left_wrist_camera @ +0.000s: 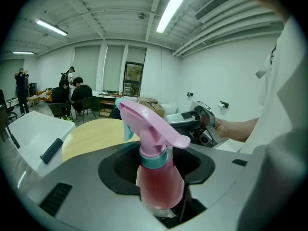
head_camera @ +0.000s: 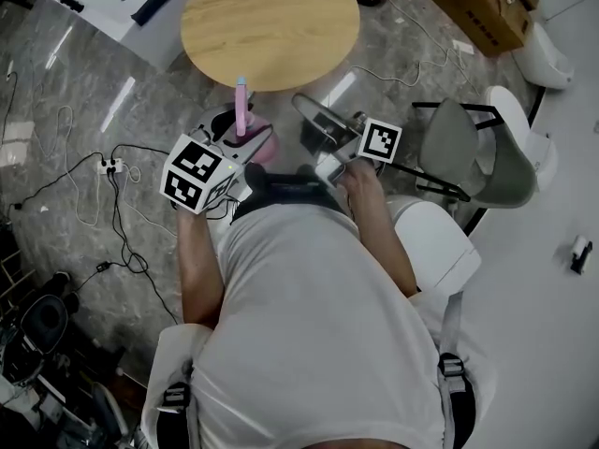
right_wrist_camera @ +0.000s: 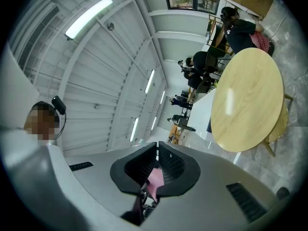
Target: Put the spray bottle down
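Over the grey marbled floor [head_camera: 75,82], short of the round wooden table [head_camera: 270,26], a person in a white shirt [head_camera: 318,325] stood with one gripper in each hand, seen steeply from the head view.

Left gripper [head_camera: 241,157]: jaws clamped on the spray bottle [left_wrist_camera: 161,182], holding it by the body. Bottle stood upright. It had a pink trigger head, a teal collar and a translucent pink-red body. It was held in the air near the person's chest, nozzle toward the table, and touched neither the table nor the floor. In the head view the pink head stood up just past the gripper, near the table's near edge.

Right gripper [right_wrist_camera: 157,150]: jaws drawn close, tips all but meeting with only a thin slit between. A pink patch showed low in the slit; could not tell what it was. The gripper was held just beside the left one, near the bottle but apart from it. The right hand [head_camera: 360,185] was wrapped round its handle.

Surroundings: a grey chair [head_camera: 468,152] stood to the person's right, and a cardboard box [head_camera: 485,6] beyond it. A power strip [head_camera: 111,166] with looping black cables lay on the floor to the left. In the left gripper view, seated people [left_wrist_camera: 72,95] were at desks far across the room, too small to detail.
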Motion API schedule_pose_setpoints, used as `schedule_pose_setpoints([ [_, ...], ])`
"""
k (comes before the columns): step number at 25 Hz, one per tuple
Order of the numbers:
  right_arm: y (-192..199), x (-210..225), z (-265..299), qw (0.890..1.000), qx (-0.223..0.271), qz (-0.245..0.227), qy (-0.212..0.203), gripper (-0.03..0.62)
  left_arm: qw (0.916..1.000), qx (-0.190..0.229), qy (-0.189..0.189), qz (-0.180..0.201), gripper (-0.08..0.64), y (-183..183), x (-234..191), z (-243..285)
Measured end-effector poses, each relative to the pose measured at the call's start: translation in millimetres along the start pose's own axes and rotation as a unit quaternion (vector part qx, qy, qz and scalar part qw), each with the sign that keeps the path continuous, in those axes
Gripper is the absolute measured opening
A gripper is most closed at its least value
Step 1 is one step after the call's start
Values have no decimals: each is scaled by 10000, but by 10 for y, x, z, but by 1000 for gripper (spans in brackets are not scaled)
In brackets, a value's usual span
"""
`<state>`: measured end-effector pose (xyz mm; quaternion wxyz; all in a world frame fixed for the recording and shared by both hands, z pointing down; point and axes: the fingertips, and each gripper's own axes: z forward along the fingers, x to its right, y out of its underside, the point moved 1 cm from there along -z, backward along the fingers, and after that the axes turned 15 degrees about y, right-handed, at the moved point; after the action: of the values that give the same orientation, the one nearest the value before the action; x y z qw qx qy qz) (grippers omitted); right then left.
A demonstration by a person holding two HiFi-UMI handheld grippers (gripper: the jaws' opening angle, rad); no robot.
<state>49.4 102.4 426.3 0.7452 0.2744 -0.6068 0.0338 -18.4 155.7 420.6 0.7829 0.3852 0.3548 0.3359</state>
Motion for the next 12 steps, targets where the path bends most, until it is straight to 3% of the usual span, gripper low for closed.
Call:
schedule_pose_setpoints([
  [12, -20, 17, 5, 9998, 154, 57, 131, 26, 9999, 126, 9, -21, 205, 25, -27, -63],
])
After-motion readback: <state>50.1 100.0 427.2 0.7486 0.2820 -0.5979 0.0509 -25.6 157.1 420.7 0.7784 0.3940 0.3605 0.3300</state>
